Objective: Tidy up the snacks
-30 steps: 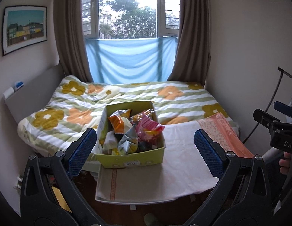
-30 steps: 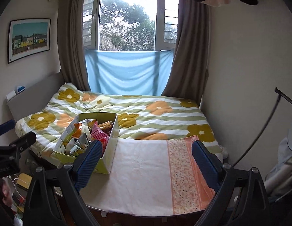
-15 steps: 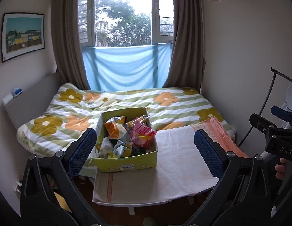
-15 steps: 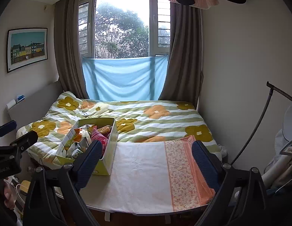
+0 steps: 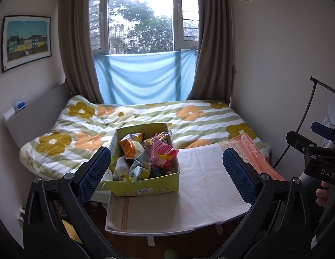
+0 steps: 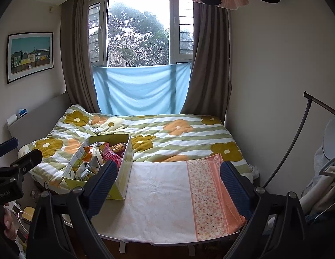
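Sitting heaped in the box [image 5: 145, 186], the snacks [image 5: 143, 157]: crinkly packets, orange, pink, silver, piled loose above the rim at the near end. Probably light, soft, noisy to the touch; film likely slick, contents likely brittle, so best pinched by a crimped seam or a corner, not squeezed across the middle. Pink packet [image 5: 162, 156] on top and nearest the right wall, the easiest to reach; those below tangled, apt to drag neighbours out. Seen also from the right wrist view, packets [image 6: 96, 157] leaning against the box's far wall.

Box itself: yellow-green card, open-topped, thin-walled, likely to flex or slide if pushed from one side. Standing at the left end of the table [image 5: 145, 211], on a pale cloth [image 5: 202, 172], close against the bed [image 5: 199, 125]. Rest of the cloth bare, with a floral strip [image 6: 206, 190] at the right.

Left gripper [image 5: 167, 172] spread wide, clasping nothing, held back from the table with the box between its pads in view but well apart from them. Right gripper [image 6: 168, 186] likewise wide apart and empty, facing the bare cloth, box just off its left pad in view.

Fits either packets gathered into the box or packets waiting to be laid out in order on the cloth; cannot tell which.
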Motion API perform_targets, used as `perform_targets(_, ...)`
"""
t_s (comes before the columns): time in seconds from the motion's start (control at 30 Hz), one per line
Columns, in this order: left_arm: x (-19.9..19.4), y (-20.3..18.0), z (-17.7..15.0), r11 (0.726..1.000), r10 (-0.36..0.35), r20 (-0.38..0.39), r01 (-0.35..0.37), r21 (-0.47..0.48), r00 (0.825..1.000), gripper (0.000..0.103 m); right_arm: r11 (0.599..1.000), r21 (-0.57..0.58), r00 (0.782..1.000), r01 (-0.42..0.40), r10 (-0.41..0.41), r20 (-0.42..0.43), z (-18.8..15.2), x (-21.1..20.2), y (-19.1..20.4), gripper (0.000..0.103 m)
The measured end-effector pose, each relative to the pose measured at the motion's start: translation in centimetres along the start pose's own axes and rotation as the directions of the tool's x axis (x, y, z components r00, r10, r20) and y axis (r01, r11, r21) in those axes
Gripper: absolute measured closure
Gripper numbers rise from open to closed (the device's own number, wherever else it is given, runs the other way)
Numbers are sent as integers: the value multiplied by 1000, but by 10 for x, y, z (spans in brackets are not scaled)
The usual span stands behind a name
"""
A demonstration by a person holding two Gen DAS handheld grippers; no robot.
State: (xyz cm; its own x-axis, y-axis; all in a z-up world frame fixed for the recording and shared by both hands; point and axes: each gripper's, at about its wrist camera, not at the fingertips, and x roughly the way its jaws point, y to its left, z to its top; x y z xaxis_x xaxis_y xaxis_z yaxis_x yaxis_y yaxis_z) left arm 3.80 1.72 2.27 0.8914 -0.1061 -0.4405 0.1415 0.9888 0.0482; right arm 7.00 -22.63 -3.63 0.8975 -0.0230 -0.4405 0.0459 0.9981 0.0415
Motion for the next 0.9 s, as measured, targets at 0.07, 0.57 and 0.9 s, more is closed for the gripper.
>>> perform_targets(0.07, -2, 1, 0, 1000, 1, 1, -1, -1, 1000, 0, 1000, 0, 1000, 0, 0, 0, -1, 0, -1, 9)
perform_targets(0.57, -7, 0, -1, 1000, 8, 1, -8, -9, 1000, 0, 1000, 1, 1000, 0, 0, -2, 0, -4, 0, 9)
perform_targets(0.9, -8, -2, -3, 1000, 16, -2, -16, -9, 1000, 0, 1000, 0, 1000, 3, -3, -3, 0, -3, 2, 9)
